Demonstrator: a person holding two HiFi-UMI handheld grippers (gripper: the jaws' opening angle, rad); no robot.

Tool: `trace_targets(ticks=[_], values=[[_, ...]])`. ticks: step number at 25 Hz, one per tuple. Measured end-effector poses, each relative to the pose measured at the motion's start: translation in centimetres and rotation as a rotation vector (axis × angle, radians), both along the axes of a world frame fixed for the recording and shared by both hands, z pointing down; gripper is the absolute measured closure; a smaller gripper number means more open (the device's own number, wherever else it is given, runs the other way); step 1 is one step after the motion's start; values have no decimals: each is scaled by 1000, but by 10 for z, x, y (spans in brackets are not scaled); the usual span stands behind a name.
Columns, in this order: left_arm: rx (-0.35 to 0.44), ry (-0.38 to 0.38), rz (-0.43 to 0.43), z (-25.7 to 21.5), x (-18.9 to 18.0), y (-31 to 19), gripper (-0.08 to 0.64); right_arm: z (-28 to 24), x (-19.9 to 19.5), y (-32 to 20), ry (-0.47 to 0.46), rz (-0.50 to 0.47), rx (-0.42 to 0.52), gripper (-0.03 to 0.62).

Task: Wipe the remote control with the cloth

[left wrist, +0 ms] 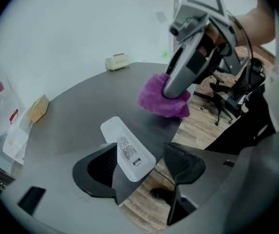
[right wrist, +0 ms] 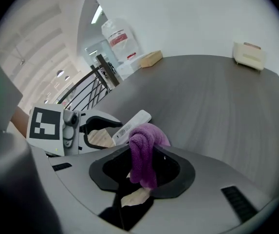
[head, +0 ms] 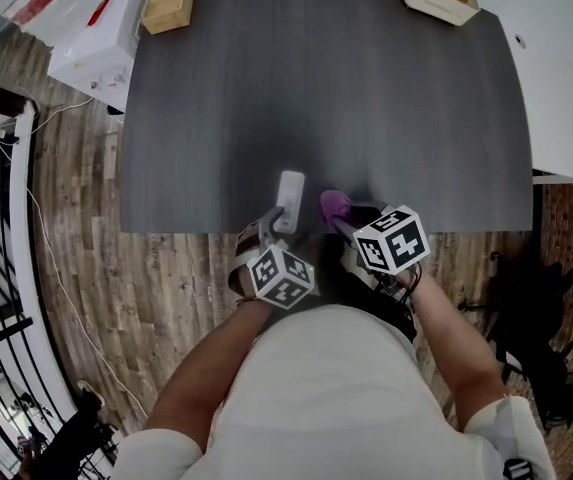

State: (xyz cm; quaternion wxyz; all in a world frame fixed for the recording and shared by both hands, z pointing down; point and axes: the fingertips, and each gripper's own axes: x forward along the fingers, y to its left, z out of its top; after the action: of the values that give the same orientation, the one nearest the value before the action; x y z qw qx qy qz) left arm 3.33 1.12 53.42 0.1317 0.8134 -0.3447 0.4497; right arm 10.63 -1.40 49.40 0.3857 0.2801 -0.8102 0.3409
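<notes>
We are holding both forearms forward from the body, each tool tipped steeply down over the near edge of the dark bench (head: 316, 88). The left tool (left wrist: 140, 151) is standing released, its jaws spread wide: the white remote control (left wrist: 124, 143) is lying between them at the bench's near edge, its close end against the left jaw and clear of the right one. Just beside it, the right tool (right wrist: 141, 167) is clenching the purple cloth (right wrist: 141, 152), which is bunching up out of the jaws and hanging over the bench edge near the remote. We are finding a small label (left wrist: 128, 149) on the remote's upturned face, its print too fine to read. Each tool's marker cube (head: 282, 276) is showing only black-and-white squares, no letters.
</notes>
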Motion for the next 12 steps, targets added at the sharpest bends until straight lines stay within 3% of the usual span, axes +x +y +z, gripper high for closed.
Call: trace_targets(ticks=[5,12], values=[[-1,-92,-20,13,-1,-9,276,7,3,5,-11,-31,-19,469],[41,-109,-2,10,1,-5,276,13,-1,12,-17,-102,-48,469]])
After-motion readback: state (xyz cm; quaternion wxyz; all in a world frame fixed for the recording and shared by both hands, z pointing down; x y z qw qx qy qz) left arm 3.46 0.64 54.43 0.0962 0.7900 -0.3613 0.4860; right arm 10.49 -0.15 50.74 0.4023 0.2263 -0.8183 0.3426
